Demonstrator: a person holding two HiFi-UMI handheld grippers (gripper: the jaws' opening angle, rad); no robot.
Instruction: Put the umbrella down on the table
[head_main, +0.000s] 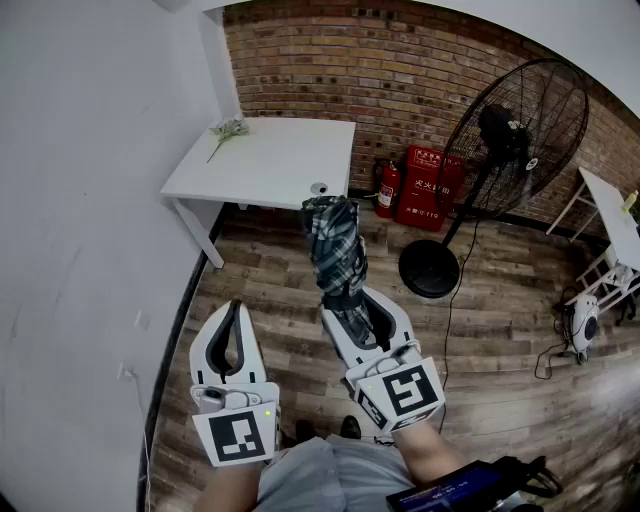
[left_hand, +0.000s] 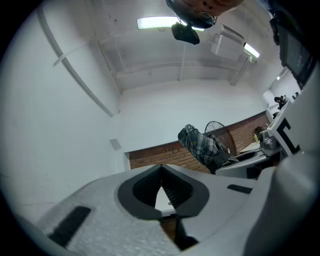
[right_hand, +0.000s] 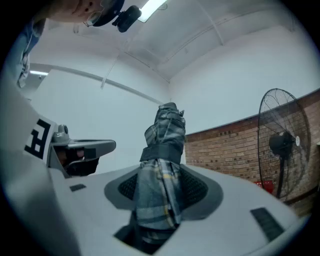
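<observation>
A folded plaid umbrella (head_main: 335, 245), bound by a dark strap, sticks forward and up out of my right gripper (head_main: 356, 296), which is shut on its lower part. In the right gripper view the umbrella (right_hand: 162, 150) fills the gap between the jaws of that gripper (right_hand: 162, 175). My left gripper (head_main: 237, 306) hangs beside it at the left, jaws shut with their tips touching and nothing held. From the left gripper view (left_hand: 161, 170) the umbrella (left_hand: 202, 145) shows off to the right. The white table (head_main: 290, 165) stands ahead, beyond the umbrella's tip.
A green sprig (head_main: 228, 130) lies at the table's far left corner. A large black floor fan (head_main: 515, 150) stands at the right, with a fire extinguisher (head_main: 387, 188) and a red box (head_main: 425, 185) against the brick wall. Another white table (head_main: 610, 215) is at far right.
</observation>
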